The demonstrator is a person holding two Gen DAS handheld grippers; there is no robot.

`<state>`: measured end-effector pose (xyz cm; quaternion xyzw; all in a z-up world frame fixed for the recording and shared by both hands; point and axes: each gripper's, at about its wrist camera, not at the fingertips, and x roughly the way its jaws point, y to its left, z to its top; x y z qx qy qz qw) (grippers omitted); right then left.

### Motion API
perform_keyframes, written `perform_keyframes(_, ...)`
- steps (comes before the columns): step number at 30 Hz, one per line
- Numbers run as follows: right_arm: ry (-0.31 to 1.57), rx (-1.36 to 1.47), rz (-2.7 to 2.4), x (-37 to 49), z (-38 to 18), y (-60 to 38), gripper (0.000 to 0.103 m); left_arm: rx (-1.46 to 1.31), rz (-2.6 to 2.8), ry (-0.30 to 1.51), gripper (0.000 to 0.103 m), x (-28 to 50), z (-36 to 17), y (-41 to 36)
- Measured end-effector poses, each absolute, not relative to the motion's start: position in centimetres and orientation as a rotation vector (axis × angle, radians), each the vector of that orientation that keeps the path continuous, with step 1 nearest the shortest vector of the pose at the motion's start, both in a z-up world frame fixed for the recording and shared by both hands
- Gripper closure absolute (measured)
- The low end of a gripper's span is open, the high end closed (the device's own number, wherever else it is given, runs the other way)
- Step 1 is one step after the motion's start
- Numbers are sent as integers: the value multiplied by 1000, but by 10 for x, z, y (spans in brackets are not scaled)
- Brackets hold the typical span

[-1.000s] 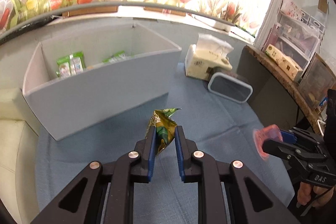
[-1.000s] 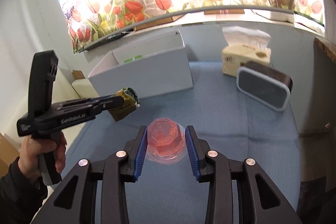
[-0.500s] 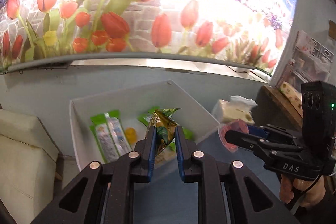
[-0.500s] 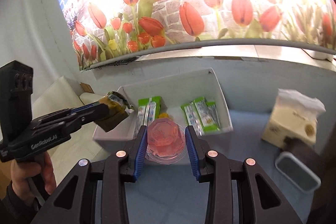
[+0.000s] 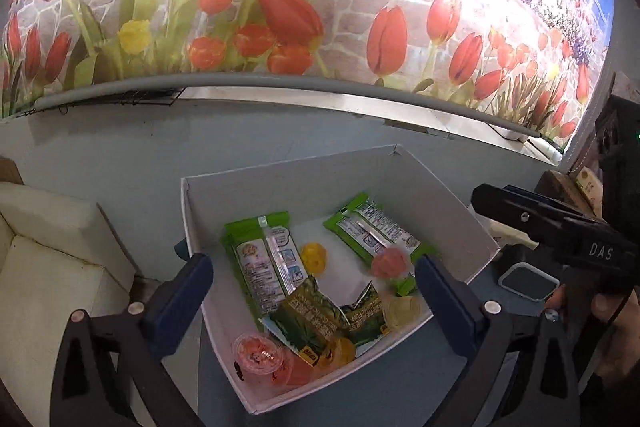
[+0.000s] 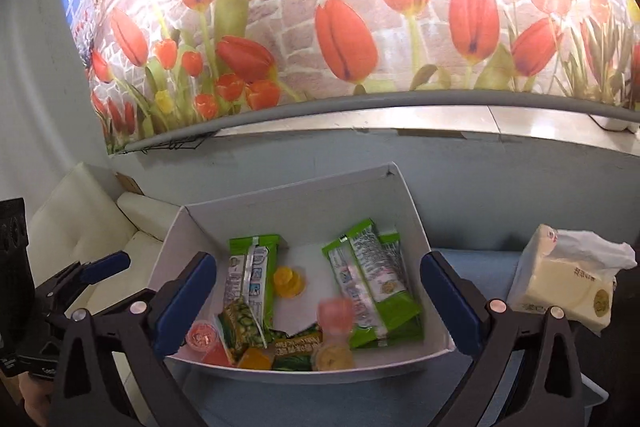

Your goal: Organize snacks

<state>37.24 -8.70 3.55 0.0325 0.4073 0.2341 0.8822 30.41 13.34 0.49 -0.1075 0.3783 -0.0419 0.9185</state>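
blue-clothed table (image 6: 472, 259) with white box (image 6: 404, 195), tissue pack (image 6: 568, 287)

The white box (image 6: 404, 195) is open at the top, so entry from above is free. Its near half is crowded with snack packets (image 6: 244, 327) and jelly cups (image 6: 202, 341), while bare floor shows between the two green packs (image 6: 372, 279) farther back. A tissue box (image 6: 568, 287) stands on the surface (image 6: 472, 259) to the right of the box.
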Motion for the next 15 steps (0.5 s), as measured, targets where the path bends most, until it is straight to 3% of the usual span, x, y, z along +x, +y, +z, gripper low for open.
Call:
perform_keyframes(6, 809, 32, 430, 360, 47, -97, 0, -266, -31, 704, 0, 281, 14, 142)
perform_keyframes(15, 592, -137, 300, 256, 116, -127, 0, -149, -7, 469, 0, 171, 97, 103)
